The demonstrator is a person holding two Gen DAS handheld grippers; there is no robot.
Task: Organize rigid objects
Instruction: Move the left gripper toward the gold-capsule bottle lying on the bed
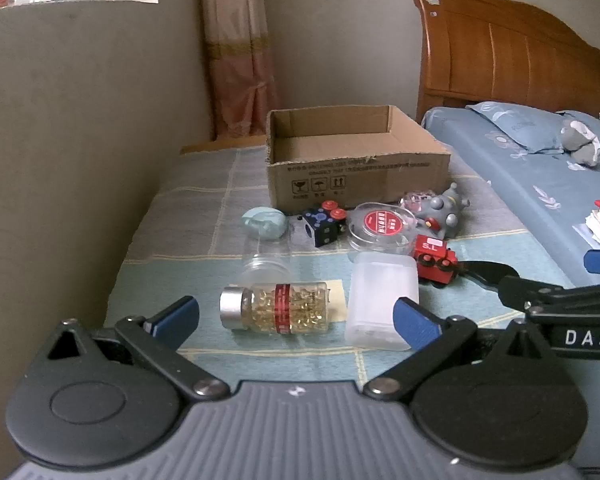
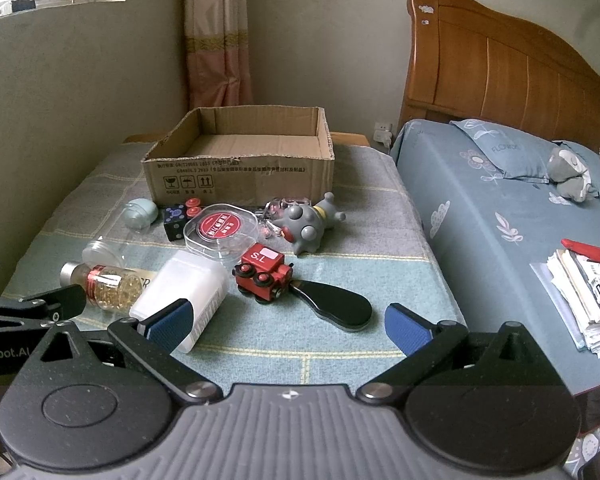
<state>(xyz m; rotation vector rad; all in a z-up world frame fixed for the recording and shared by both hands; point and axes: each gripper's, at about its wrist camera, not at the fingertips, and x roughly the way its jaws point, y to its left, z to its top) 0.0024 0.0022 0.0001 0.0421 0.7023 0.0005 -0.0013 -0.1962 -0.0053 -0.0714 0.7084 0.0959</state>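
- Nearest the left wrist camera, the left gripper (image 1: 296,316) hangs with its jaws spread wide and holding nothing; the capsule bottle (image 1: 278,307) lies on its side just past the fingertips, silver cap to the left.
- Likewise spread and holding nothing, the right gripper (image 2: 286,322) sits low over the near edge of the checked cloth (image 2: 360,240), with the black paddle-shaped tool (image 2: 332,304) lying between and just beyond its blue pads (image 2: 172,324).
- Goal, as I judge it: the open cardboard box (image 2: 240,176) at the far end of the cloth, which looks empty and should take the loose items.
- Still scattered in front of the box are the frosted plastic container (image 1: 380,300), the red toy train (image 2: 264,270), the round clear case with a red label (image 2: 222,228), the grey knobbly figure (image 2: 310,224), the dark dice-like cube (image 2: 176,220), the pale blue egg shape (image 2: 142,212) and an empty clear jar (image 1: 266,254).
- Best first pick for the left side looks like the capsule bottle: close across its round body near the middle, since it may roll.
- Frosted container touches or nearly touches the right pad in the left view, so come in straight to avoid nudging it.
- For the right side, the tool or the train is closest; the tool lies flat, so the pads must reach down to the cloth.
- Lift clear of the clutter before carrying anything far to the box.
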